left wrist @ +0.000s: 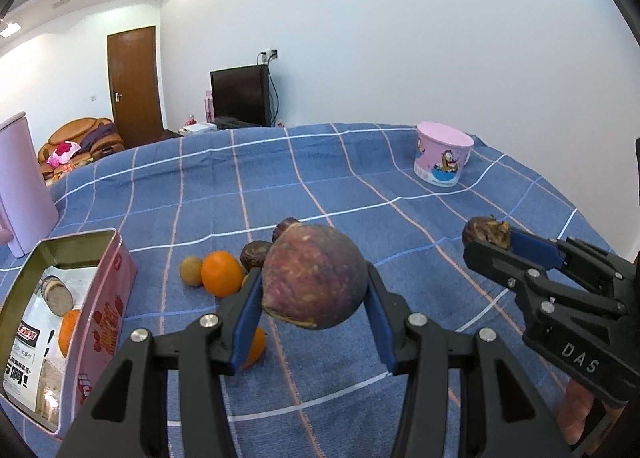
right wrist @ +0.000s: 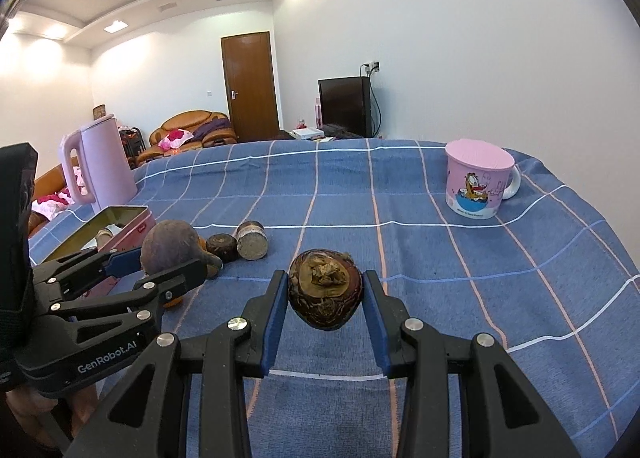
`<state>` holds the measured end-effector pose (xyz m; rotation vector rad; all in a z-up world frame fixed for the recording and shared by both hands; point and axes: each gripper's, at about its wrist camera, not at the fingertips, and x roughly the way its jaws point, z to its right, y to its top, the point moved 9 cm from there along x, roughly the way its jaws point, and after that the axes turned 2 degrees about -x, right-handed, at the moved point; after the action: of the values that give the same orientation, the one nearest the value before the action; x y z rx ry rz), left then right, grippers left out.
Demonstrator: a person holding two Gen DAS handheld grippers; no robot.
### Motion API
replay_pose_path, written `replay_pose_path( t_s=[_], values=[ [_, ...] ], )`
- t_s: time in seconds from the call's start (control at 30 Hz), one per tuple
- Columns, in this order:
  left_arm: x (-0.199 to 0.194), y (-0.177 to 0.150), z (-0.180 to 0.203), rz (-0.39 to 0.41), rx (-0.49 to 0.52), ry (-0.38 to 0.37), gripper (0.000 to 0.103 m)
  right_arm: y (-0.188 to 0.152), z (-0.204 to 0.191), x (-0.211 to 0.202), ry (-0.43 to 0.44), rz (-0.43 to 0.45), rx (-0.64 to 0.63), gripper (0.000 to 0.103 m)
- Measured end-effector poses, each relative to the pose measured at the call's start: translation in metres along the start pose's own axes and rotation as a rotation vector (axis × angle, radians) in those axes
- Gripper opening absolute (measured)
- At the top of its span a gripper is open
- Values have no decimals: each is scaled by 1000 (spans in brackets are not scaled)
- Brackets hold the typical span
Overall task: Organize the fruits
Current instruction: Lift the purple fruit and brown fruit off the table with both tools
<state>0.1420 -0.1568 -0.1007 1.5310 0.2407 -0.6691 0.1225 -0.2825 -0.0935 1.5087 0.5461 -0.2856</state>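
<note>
My left gripper (left wrist: 314, 278) is shut on a large round purple-brown fruit (left wrist: 316, 258), held above the blue checked cloth (left wrist: 320, 185). The same fruit (right wrist: 170, 242) shows in the right wrist view, at the left. My right gripper (right wrist: 325, 282) is shut on a small dark brown fruit (right wrist: 325, 298) with a dried stem cap facing the camera; that small fruit (left wrist: 484, 232) also shows in the left wrist view, at the right. On the cloth lie an orange (left wrist: 221, 273), a small tan fruit (left wrist: 191, 270), two dark fruits (left wrist: 254, 254) and a second orange (left wrist: 258, 346), partly hidden by a finger.
An open pink tin (left wrist: 106, 298) at the left holds an orange (left wrist: 70, 332) and a round brown item. A pink kettle (right wrist: 100, 173) stands behind it. A lidded pink cartoon mug (right wrist: 478, 181) stands at the far right. The table's far edge runs just behind the mug.
</note>
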Motion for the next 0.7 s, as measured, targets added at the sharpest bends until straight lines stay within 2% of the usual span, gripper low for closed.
replay_pose_path(
  t_s=[0.7],
  values=[
    [-15, 6, -3, 78, 4, 40, 51, 5, -3, -12, -7, 64, -16, 39]
  ],
)
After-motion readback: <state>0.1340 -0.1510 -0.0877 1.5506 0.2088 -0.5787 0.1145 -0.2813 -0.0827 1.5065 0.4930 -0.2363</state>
